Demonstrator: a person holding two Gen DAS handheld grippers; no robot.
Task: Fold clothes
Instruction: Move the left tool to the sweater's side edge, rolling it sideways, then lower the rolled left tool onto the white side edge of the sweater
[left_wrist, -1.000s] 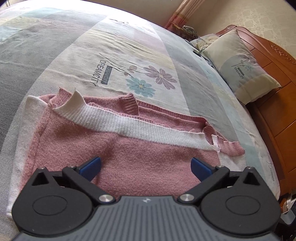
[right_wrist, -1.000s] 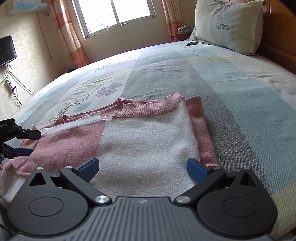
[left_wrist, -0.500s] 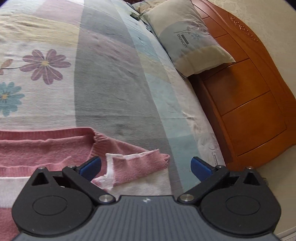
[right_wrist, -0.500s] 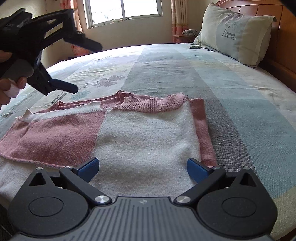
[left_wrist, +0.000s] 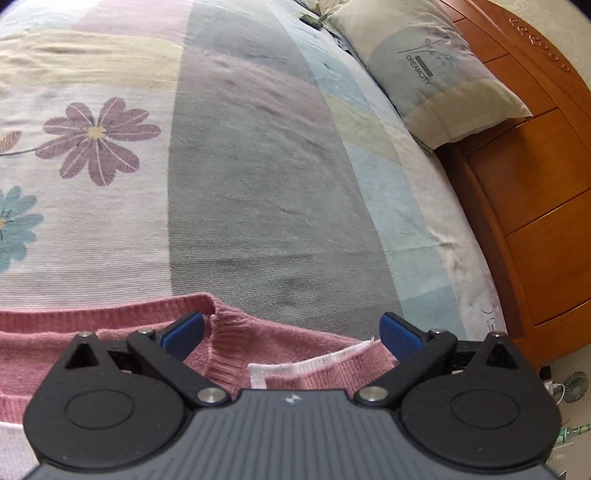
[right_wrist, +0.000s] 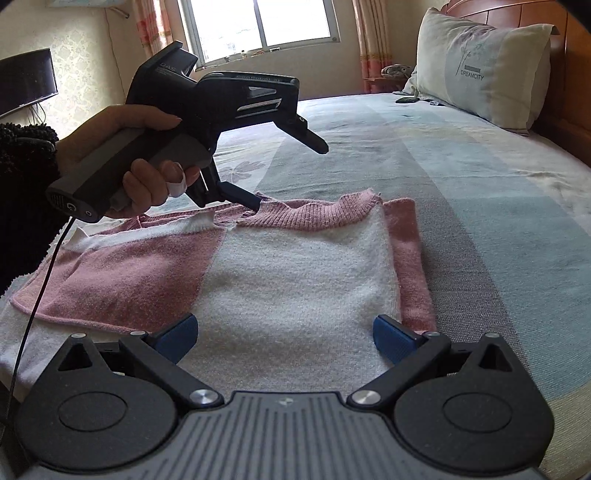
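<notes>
I count one garment on the bed (right_wrist: 480, 192): a pink-and-white knitted sweater (right_wrist: 288, 280) lying flat across the lower middle of the right wrist frame, already partly folded, with a pink panel lower left and a white panel at centre. Its ribbed pink collar (right_wrist: 317, 214) sits at the far edge, just above the frame's middle.

Two grippers are in play. My left gripper (right_wrist: 291, 173) enters from the upper left of that frame, held by one hand (right_wrist: 147, 155) in a dark sleeve (right_wrist: 22, 192); its fingers stand spread wide, the lower fingertip touching the collar, the upper one well above it. In the left wrist view the same gripper (left_wrist: 291, 332) shows its two blue pads (left_wrist: 397, 334) apart at the bottom, with pink knit between them (nothing pinched).

My right gripper (right_wrist: 284, 334) hangs released over the near white panel, both pads parted.

One pillow (right_wrist: 487, 70) printed DREAMCITY leans on the wooden headboard (left_wrist: 535, 184) at the upper right. One window (right_wrist: 258, 26) sits top centre, one dark screen (right_wrist: 26, 85) at far left.
</notes>
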